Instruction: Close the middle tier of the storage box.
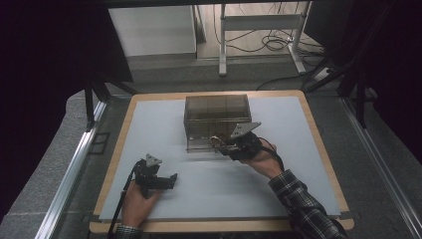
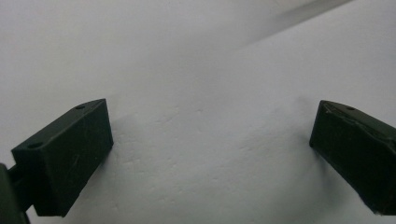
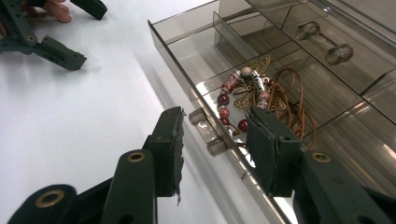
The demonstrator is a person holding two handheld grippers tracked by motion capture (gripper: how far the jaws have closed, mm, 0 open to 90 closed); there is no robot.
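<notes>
1. A smoky transparent plastic drawer box (image 1: 217, 121) stood on the far middle of the pale grey mat (image 1: 164, 129) that covered the wooden desk (image 1: 318, 144).
2. Its lowest drawer (image 3: 196, 51) was pulled out toward the near side, as the right gripper view showed.
3. In that open drawer lay a red-and-silver beaded bracelet (image 3: 233, 100) with a gold filigree butterfly charm and a brown leather cord (image 3: 292, 93), just behind the drawer's front wall.
4. The right gripper (image 3: 215, 140), held in the person's right hand (image 1: 259, 159), sat at the drawer's front, just right of the box's near edge.
5. Its fingers (image 3: 170, 144) stood part-way apart on either side of the clear cylindrical drawer knob (image 3: 209, 133), with gaps showing at both pads, so they pressed on nothing.
6. The left gripper (image 1: 171, 178) rested on the mat at the near left, well apart from the box.
7. Its fingers (image 2: 70, 158) were spread wide over bare mat, holding nothing.
</notes>
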